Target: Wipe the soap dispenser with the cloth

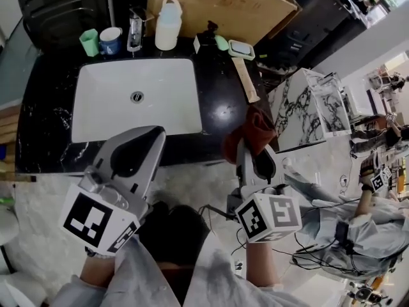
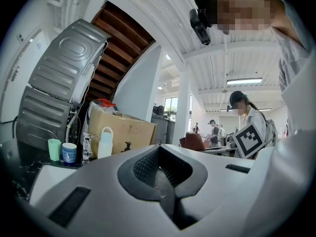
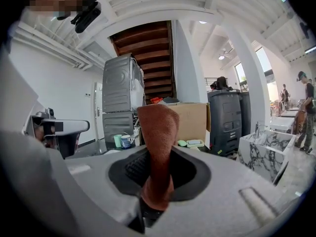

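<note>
Rust-brown cloth (image 3: 158, 132), soft and limp, is pinched in the closed jaws of the right gripper (image 1: 254, 165). Far across the black counter (image 1: 220, 98), what looks like the small dark pump dispenser (image 1: 206, 40) stands by the back edge: probably light and tippy, best steadied low. Left gripper (image 2: 165, 186) is closed on nothing.

The head view looks steeply down from above the person. A black marble-patterned counter (image 1: 217, 101) with a white rectangular sink (image 1: 134, 98) fills the upper half, and the left gripper (image 1: 153, 133) and right gripper (image 1: 254, 155) sit close at the bottom.

The left gripper view looks nearly level along its own grey jaws towards the counter's back. The right gripper view faces the same way, with a rust-brown terry cloth (image 3: 157, 147) upright at centre.

All three views share a mint-green cup (image 1: 89, 42), a blue-and-white mug (image 1: 110, 41) and a brown cardboard box (image 1: 217, 5). These are small and far off in both gripper views.
</note>
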### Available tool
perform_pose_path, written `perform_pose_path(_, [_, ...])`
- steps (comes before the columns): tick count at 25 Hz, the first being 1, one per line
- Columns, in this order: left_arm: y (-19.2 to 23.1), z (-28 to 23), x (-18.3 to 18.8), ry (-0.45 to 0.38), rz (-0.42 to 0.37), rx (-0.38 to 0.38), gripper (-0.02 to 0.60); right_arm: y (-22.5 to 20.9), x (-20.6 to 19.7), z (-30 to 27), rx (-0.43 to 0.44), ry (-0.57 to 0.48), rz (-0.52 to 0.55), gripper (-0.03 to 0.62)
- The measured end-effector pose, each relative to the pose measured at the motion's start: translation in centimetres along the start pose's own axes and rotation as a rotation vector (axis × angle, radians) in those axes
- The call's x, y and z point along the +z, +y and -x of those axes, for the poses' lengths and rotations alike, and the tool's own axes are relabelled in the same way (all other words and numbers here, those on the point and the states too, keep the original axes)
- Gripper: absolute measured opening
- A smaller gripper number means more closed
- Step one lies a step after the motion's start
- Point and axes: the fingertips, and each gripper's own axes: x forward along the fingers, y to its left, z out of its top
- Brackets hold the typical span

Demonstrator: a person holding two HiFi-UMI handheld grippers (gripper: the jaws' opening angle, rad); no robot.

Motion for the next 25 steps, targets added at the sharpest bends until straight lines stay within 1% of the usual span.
perform_pose_path(6, [-2.0,0.2,0.1,-0.001,0.000,0.015,0.003,0.0,-0.6,1.4,0.039,0.004,0.005,0.075])
perform_pose_path(13, [-6.0,0.2,0.0,0.000,0.005,0.035,0.003,-1.8,-1.2,4.6,0.076,0.009,-0.002,0.075])
perform_pose_path(20, [-10.8,0.7,-0.3,-0.008,0.003,0.086,0.003,-4.2,-1.8,8.2,0.140,0.004,0.003,0.075])
perform_pose_path(25, [-14.2,1.8,-0.3,-0.019,0.033,0.128,0.003,-5.6,-2.1,11.3,0.189,0.004,0.007,0.075])
